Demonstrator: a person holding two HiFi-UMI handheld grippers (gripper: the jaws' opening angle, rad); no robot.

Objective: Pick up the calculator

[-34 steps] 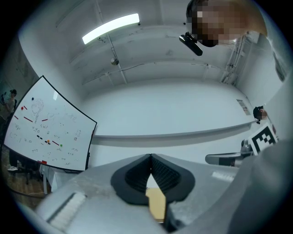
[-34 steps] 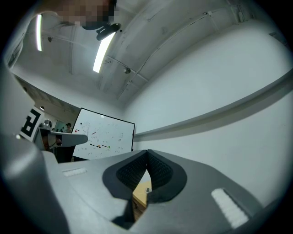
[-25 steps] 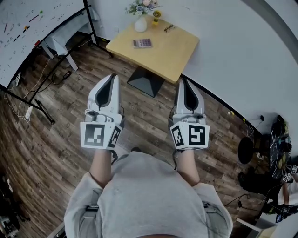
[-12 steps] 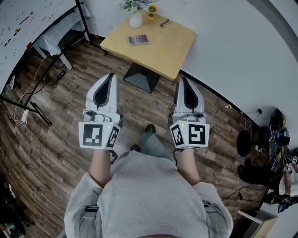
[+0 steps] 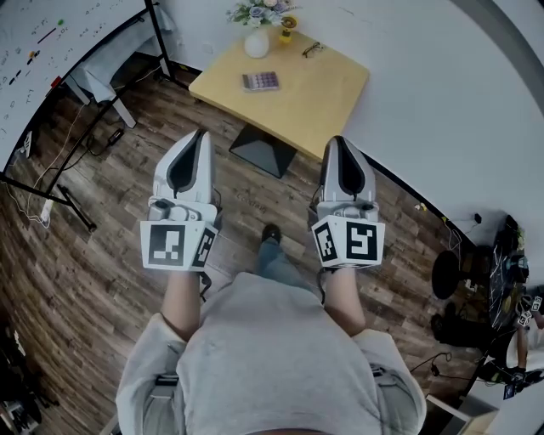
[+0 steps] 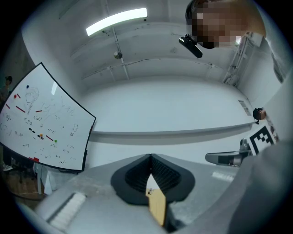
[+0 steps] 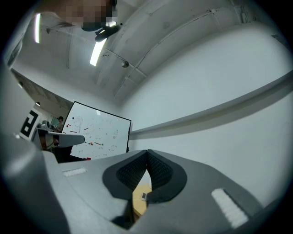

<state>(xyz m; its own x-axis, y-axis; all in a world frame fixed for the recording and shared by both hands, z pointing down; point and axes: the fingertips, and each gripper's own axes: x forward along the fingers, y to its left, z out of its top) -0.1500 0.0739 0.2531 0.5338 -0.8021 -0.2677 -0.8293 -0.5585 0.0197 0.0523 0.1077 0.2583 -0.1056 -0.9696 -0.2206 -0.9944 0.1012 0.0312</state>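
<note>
The calculator [image 5: 260,81] is a small grey and purple slab lying flat on the square wooden table [image 5: 319,93], well ahead of me. My left gripper [image 5: 199,138] and right gripper [image 5: 340,142] are held side by side over the floor, short of the table. Both are shut with nothing between the jaws. In the right gripper view the calculator [image 7: 143,196] shows as a tiny pale shape on the table [image 7: 137,205] through the gap under the shut right gripper [image 7: 147,153]. The left gripper view shows the shut left gripper [image 6: 151,157] and a sliver of table [image 6: 158,205].
A white vase with flowers [image 5: 257,41], a small yellow object [image 5: 286,25] and a pair of glasses [image 5: 311,49] sit at the table's far edge. A whiteboard on a black stand [image 5: 51,42] is at left. Cables lie on the wooden floor [image 5: 102,195]. My foot [image 5: 271,233] is stepping forward.
Both grippers have moved forward toward the table together, still shut. My foot has come into view between them. The table has shifted slightly in the head view.
</note>
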